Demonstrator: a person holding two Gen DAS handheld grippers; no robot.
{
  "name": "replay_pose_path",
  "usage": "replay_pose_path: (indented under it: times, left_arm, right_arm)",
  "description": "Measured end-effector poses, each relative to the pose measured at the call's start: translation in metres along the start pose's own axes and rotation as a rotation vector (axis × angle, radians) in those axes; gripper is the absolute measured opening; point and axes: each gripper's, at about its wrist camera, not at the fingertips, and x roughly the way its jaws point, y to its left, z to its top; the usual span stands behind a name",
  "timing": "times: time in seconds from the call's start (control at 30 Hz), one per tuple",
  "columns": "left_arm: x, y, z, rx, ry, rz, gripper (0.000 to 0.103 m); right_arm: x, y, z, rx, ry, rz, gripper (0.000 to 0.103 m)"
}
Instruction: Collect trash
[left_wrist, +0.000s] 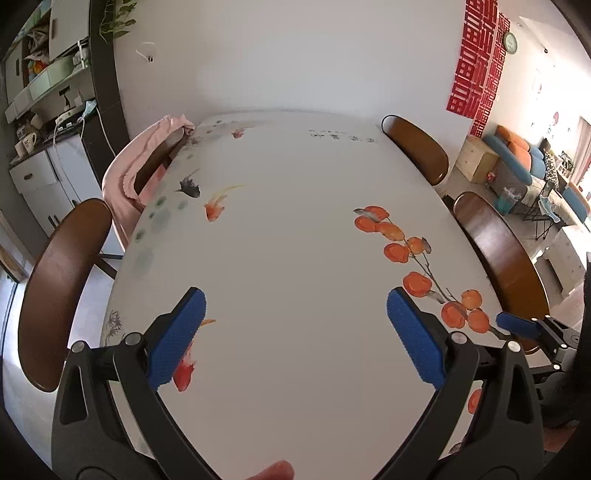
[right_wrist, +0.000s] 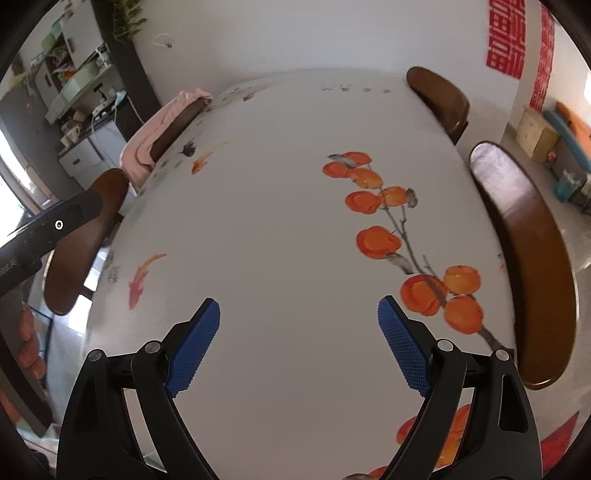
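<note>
My left gripper (left_wrist: 295, 306) is open and empty, held above the near end of a white table (left_wrist: 295, 221) printed with goldfish and orange persimmons. My right gripper (right_wrist: 299, 314) is open and empty above the same table (right_wrist: 277, 221). The right gripper's blue fingertip (left_wrist: 515, 323) shows at the right edge of the left wrist view. The left gripper's black body (right_wrist: 44, 225) shows at the left edge of the right wrist view. I see no trash on the table in either view.
Brown wooden chairs stand at both long sides (left_wrist: 59, 288) (left_wrist: 502, 258) (left_wrist: 417, 147). A pink cloth (left_wrist: 129, 173) hangs over the far left chair. A white cabinet (left_wrist: 44, 177) with shelves is at the left, a wall behind the table, a sofa (left_wrist: 517, 155) at the far right.
</note>
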Motion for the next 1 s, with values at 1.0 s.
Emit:
replay_pose_path:
  times: [1.0]
  left_arm:
    - [0.011,-0.016,-0.028,0.091,-0.024,0.046,0.096]
  right_arm:
    - [0.022,0.013,-0.023,0.08,-0.033,-0.079,0.087]
